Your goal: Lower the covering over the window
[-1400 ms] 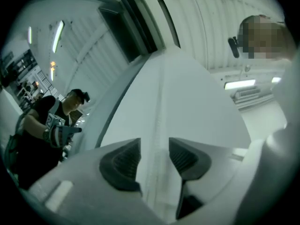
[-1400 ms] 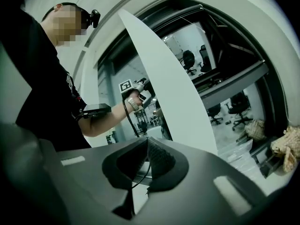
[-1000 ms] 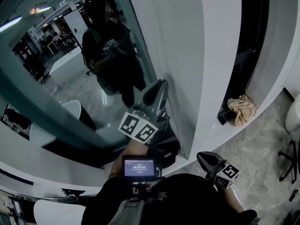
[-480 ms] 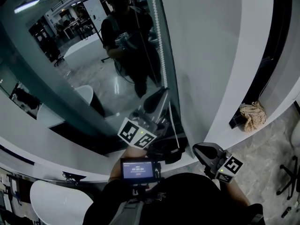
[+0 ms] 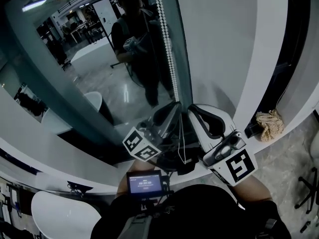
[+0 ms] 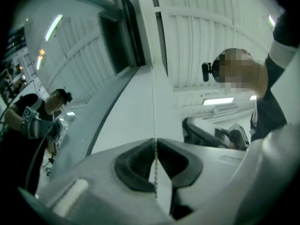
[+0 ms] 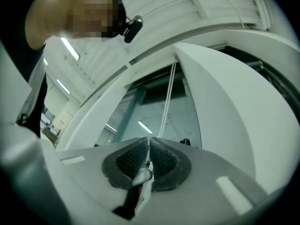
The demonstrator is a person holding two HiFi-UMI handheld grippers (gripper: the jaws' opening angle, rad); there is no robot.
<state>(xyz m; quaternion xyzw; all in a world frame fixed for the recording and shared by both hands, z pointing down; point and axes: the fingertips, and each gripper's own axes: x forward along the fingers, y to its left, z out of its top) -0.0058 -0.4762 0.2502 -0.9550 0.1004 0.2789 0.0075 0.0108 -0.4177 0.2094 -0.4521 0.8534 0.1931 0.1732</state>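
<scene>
I am judging this job as barely begun; the window glass [image 5: 99, 88] is showing bare from the sill upward in the head view, reflecting the room and the person, with no covering hanging across it; in the right gripper view a dark band [image 7: 157, 86] is sitting at the very top of the opening, and I am taking that for the blind, rolled up; nearly all of the lowering is left to do.

The bead chain [image 6: 153, 78] is hanging down along the window's right edge, beside the white wall; I am pinching it with the left gripper [image 6: 154, 142], whose jaws are closed onto it so that the beads are running straight through the dark pads and on upward. The right gripper [image 7: 149, 142] is sitting just to the right of the left one, pointing up toward the same chain; its jaws are drawn together, and I am not seeing the chain caught between the pads; the chain is rising just past the tips instead.

As for writing, I am finding little; the marker cube [image 5: 142, 144] is carrying only black-and-white squares; the small screen [image 5: 144, 183] at the chest is showing lines too small to read; no brand is showing anywhere. A crumpled rag [image 5: 269, 125] is lying on the ledge to the right.
</scene>
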